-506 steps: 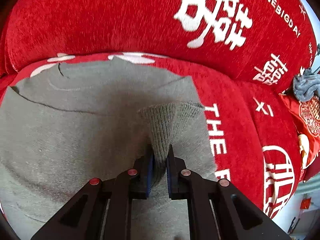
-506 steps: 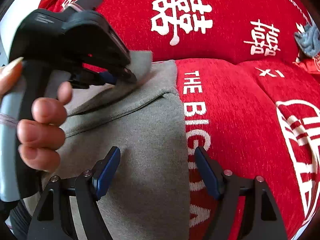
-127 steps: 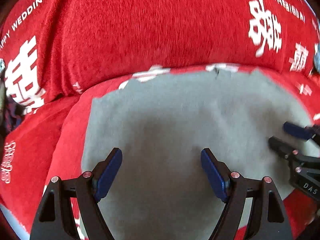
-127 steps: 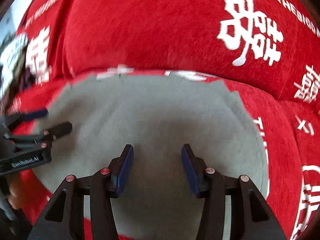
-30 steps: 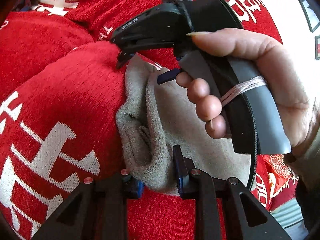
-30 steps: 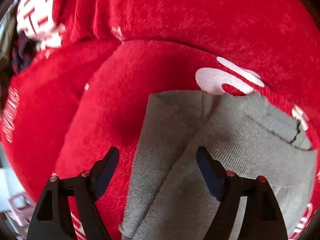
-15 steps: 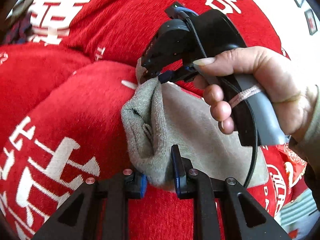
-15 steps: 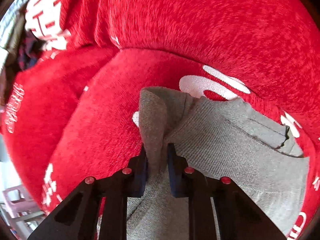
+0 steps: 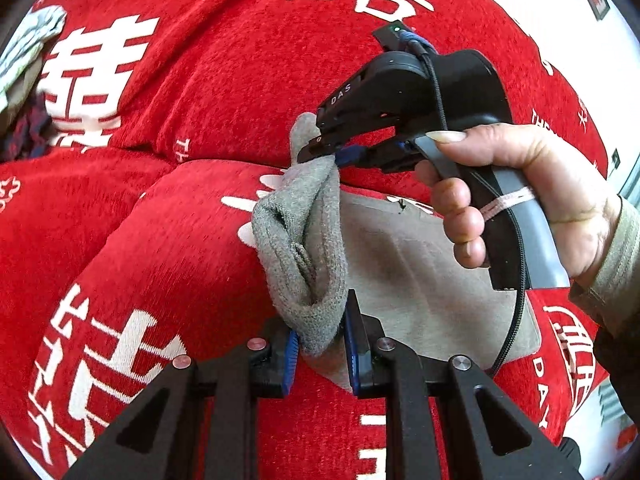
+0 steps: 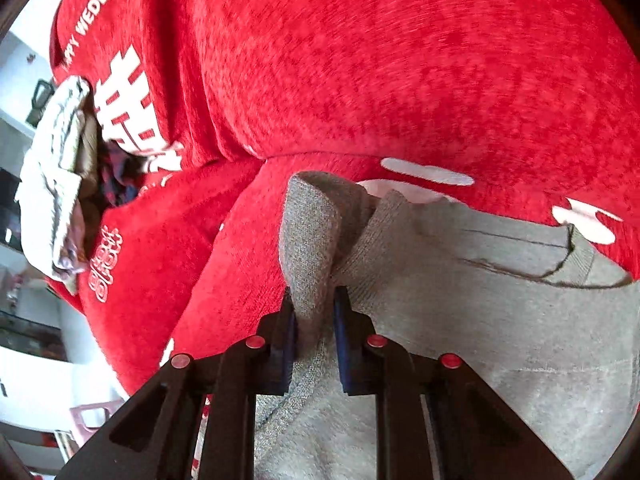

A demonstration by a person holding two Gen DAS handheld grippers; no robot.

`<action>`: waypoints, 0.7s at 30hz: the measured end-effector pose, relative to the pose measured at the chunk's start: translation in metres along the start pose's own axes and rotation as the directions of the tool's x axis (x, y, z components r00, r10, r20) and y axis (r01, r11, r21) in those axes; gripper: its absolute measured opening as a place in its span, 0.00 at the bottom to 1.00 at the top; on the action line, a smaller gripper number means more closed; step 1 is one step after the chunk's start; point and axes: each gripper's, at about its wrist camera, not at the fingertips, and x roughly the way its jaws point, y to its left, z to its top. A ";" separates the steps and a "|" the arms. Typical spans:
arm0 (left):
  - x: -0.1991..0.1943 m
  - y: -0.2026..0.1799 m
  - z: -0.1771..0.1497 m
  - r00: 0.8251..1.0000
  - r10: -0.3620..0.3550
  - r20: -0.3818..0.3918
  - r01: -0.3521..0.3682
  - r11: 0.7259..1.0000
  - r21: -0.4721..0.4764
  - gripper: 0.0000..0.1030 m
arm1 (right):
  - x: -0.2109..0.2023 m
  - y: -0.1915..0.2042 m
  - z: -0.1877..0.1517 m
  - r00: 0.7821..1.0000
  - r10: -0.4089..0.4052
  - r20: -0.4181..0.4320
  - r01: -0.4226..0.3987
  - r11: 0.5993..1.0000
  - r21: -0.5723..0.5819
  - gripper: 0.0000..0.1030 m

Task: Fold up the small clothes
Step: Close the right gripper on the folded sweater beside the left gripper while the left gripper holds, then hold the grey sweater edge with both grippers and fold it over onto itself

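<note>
A grey knit garment (image 9: 420,280) lies on a red sofa seat (image 9: 160,260). My left gripper (image 9: 320,344) is shut on a bunched near corner of its left edge. My right gripper (image 9: 320,154), held in a hand, is shut on the far corner of the same edge. In the right wrist view the right gripper (image 10: 314,312) pinches a raised fold of the grey garment (image 10: 500,300), lifted off the cushion. The edge between the two grippers hangs slack and folded over.
The red sofa back (image 10: 400,60) with white characters rises behind the garment. A pile of other clothes (image 10: 60,168) lies at the sofa's left end, also seen in the left wrist view (image 9: 24,52). A white floor and furniture show beyond the sofa edge (image 10: 32,380).
The right gripper went from open over the far corner to shut on it. Both grippers have lifted the garment's left edge off the cushion.
</note>
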 end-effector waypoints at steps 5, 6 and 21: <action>0.001 -0.015 0.006 1.000 0.009 -0.029 -0.008 1.000 0.026 0.19 | -0.024 -0.014 -0.004 0.999 0.028 0.022 -0.028 1.000 -0.001 0.18; 0.001 -0.019 0.007 0.999 0.012 -0.035 -0.011 0.999 0.030 0.19 | -0.027 -0.016 -0.004 0.999 0.031 0.027 -0.031 1.000 -0.001 0.18; -0.002 -0.092 0.008 0.999 0.031 -0.044 -0.024 0.988 0.154 0.19 | -0.096 -0.073 -0.013 0.991 0.090 0.101 -0.092 0.996 0.012 0.18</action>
